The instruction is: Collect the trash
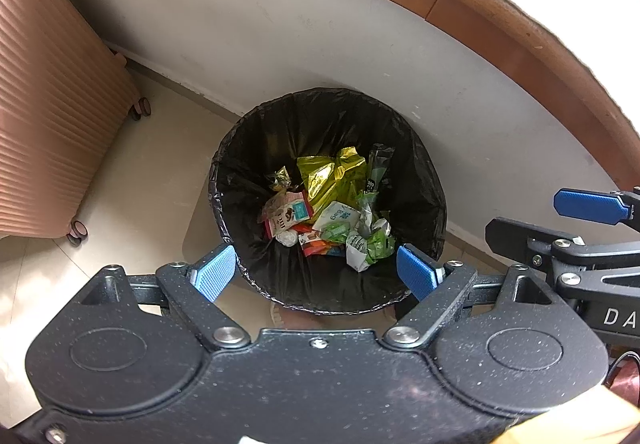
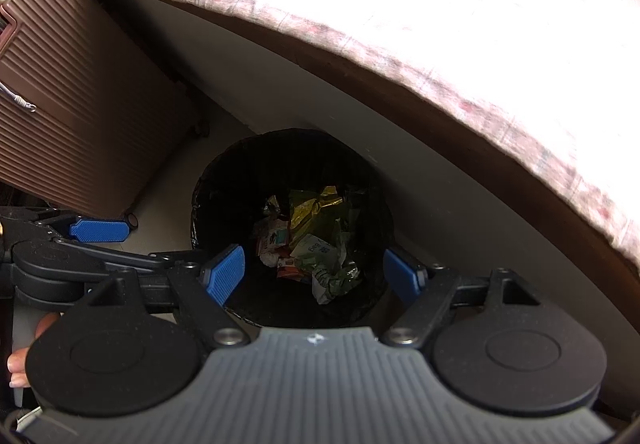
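Both grippers, left and right, hang spread wide and empty over the bin, so I'd guess the next move is fetching more trash.

Crumpled wrappers inside black-lined bin

One trash bin lined with one black bag. Inside, a heap of wrappers too jumbled for an exact count: one yellow-green foil packet, one white pouch with green print, one pink-and-white carton, one dark narrow sachet, several crumpled green-and-white scraps. One ribbed rose-gold suitcase, two of its wheels showing. Two grippers, left gripper and right gripper, two blue pads each.
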`<state>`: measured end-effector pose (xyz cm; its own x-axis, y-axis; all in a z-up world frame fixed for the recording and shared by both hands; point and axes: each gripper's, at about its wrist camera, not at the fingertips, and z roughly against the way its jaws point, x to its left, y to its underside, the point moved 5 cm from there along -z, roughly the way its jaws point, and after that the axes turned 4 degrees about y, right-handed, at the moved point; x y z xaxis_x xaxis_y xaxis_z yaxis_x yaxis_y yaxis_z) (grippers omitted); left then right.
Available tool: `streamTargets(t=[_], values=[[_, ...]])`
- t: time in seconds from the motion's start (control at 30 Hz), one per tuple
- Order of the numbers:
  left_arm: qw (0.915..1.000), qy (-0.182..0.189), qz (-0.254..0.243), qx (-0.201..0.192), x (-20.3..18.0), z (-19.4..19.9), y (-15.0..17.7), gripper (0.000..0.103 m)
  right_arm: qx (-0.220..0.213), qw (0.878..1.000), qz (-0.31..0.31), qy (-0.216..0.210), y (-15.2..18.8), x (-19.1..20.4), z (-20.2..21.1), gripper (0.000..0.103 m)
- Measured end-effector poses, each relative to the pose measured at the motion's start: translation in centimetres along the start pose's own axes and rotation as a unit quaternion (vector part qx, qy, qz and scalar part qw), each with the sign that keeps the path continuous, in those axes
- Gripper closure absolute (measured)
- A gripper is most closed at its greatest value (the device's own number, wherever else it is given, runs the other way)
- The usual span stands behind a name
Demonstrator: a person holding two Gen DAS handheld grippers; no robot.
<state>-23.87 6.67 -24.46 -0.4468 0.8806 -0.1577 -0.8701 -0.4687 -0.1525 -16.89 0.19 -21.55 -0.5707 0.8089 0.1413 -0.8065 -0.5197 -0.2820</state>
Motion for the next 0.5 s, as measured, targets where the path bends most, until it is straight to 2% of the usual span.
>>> streamTargets(t=[0.5], values=[[1.0,-0.001,0.0,0.001,0.18,-0.17,-0.09,0.015,0.004,1.0,0.002,0.003,-0.2,0.11,-0.05,0.018]])
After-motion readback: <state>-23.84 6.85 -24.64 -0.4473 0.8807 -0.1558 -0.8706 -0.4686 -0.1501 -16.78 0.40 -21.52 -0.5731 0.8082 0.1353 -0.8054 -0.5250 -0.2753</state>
